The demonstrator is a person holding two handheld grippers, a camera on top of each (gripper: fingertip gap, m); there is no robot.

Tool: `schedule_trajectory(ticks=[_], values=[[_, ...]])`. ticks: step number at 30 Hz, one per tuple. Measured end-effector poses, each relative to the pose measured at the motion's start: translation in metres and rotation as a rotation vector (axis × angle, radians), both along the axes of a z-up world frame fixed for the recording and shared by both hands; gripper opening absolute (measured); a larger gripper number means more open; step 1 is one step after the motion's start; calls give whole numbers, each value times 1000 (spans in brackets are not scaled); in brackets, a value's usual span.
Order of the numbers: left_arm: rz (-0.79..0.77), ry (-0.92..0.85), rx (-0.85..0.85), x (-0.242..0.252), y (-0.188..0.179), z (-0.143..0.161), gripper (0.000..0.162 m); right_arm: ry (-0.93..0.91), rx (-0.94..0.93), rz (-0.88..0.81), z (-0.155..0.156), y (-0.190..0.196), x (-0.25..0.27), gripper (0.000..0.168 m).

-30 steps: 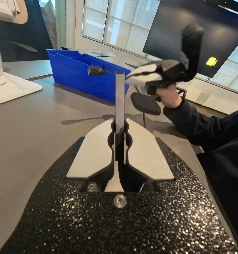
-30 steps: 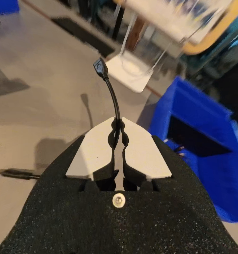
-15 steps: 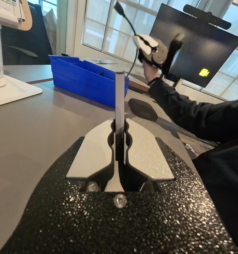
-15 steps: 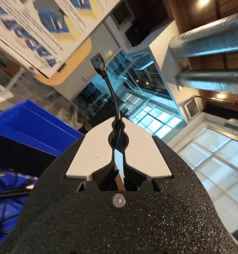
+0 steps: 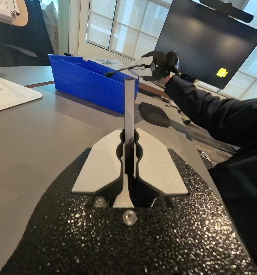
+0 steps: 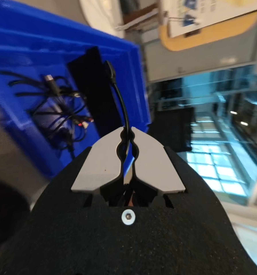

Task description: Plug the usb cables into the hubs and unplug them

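Over the grey table [image 5: 35, 141], left wrist view: the left gripper [image 5: 129, 134] is clamped on a slim hub [image 5: 129, 107], standing upright. Right wrist view: the right gripper [image 6: 127, 131] pinches a black cable [image 6: 122, 104], rolled sideways above the blue bin [image 6: 35, 44]. That thin cord could slip, plug [image 6: 110, 71] flopping loose.

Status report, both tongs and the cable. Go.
Left tongs shut on the hub, upright over the table. Right tongs shut on the black cable, plug over the blue bin. Cable unplugged; nothing between them.
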State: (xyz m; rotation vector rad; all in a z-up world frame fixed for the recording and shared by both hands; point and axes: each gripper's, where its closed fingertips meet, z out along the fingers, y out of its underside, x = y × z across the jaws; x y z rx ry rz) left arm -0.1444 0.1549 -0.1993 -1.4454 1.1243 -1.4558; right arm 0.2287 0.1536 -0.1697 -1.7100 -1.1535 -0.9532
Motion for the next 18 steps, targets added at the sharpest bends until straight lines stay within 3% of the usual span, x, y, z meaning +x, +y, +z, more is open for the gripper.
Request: schedule_trajectory(ticks=[3, 7, 11, 14, 18], values=[[-2, 8, 4, 1, -1, -1, 11, 33, -317, 31, -28, -2, -4, 5], [-7, 14, 10, 2, -2, -2, 11, -4, -602, -80, -55, 9, 6, 5], [-12, 7, 22, 2, -2, 0, 11, 59, -737, -244, -64, 24, 24, 5], [-18, 3, 29, 2, -3, 3, 11, 127, -753, -488, -74, 31, 53, 7], [-26, -3, 45, 5, -5, 5, 11, 206, -817, -660, -95, 21, 76, 8]])
